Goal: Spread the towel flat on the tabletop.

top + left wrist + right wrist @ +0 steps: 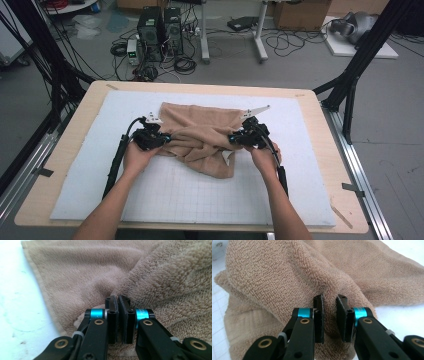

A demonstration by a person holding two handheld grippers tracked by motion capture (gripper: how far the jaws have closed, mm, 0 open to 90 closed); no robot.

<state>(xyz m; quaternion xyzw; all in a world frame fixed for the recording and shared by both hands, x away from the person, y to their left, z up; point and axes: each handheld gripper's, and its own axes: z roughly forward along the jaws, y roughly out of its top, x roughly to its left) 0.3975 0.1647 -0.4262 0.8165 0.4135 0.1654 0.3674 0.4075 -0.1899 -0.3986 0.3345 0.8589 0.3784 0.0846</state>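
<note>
A tan terry towel (200,134) lies bunched on the white gridded mat (195,190) in the high view. My left gripper (165,138) is at the towel's left side, its jaws shut on a thin fold of the towel (140,277) in the left gripper view, where the gripper (117,298) points into the cloth. My right gripper (233,138) is at the towel's right side. In the right gripper view the gripper (329,298) is shut on a thick ridge of towel (287,272) squeezed between its jaws.
The mat lies on a light wooden table (320,120). Black frame legs (350,75) stand at both far corners. Computer towers (160,27) and cables sit on the floor beyond the table's far edge.
</note>
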